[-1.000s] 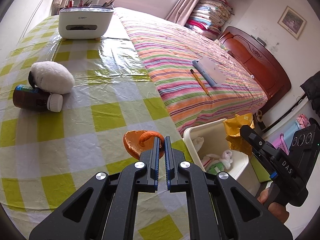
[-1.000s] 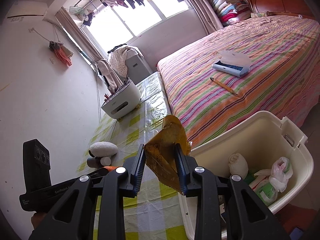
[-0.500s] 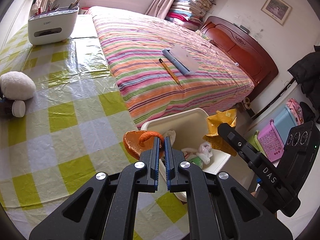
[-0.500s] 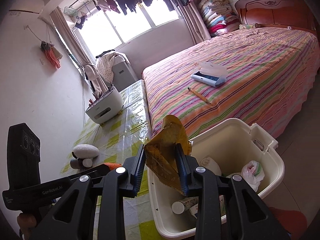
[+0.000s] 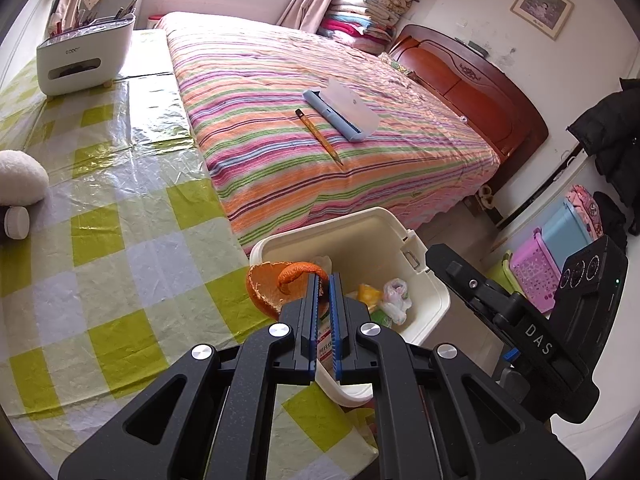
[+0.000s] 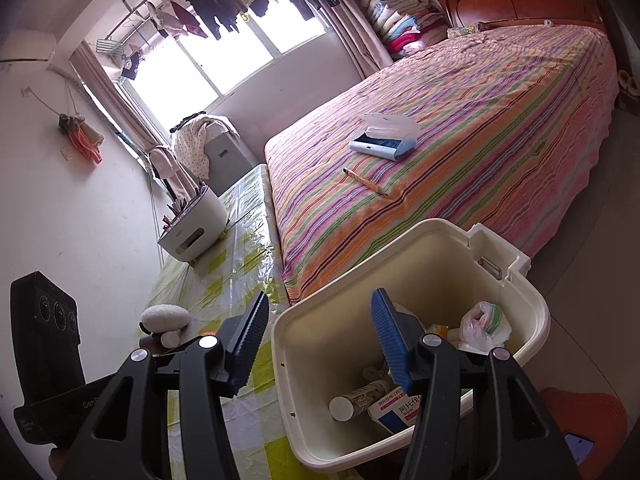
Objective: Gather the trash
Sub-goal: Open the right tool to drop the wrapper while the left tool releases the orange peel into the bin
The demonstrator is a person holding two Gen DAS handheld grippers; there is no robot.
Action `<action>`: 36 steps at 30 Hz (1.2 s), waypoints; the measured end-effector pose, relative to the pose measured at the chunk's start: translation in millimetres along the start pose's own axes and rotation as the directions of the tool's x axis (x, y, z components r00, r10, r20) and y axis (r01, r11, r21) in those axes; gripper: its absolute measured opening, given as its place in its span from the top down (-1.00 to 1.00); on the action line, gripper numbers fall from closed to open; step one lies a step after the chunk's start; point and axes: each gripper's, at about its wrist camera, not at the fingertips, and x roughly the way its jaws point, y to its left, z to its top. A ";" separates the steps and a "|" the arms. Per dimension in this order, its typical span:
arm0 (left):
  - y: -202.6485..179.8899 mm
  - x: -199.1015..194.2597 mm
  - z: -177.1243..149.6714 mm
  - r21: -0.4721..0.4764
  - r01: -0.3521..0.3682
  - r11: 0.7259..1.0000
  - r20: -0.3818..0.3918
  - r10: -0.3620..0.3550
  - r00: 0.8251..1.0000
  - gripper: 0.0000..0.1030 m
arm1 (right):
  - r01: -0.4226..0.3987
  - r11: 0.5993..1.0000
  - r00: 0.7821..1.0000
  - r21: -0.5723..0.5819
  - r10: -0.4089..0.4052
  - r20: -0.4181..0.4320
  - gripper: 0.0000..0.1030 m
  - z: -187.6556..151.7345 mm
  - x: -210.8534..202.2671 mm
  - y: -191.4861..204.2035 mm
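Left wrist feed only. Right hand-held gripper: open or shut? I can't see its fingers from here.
Observer: Open. The right hand-held gripper has its jaws spread wide, nothing between them, above the bin.
Operator: What's on the bin's near bottom? My own fingers block it.
Observer: A white-capped bottle lying on its side, next to a white and blue box.
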 end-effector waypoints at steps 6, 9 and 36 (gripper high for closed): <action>-2.7 3.8 -0.4 -0.001 0.020 1.000 -0.005 -0.020 1.000 0.90 | 0.004 0.999 0.999 0.044 -0.006 0.049 -0.02 3.4 -8.2 -5.7; -4.9 8.4 -0.8 0.010 0.019 1.000 -0.006 -0.019 1.000 0.90 | 0.001 0.997 0.996 0.072 -0.007 0.092 -0.02 5.9 -16.1 -11.4; -38.3 48.7 -11.2 0.077 0.046 0.996 -0.068 -0.041 0.997 0.86 | -0.004 0.988 0.982 0.153 -0.025 0.185 -0.02 10.5 -33.9 -27.3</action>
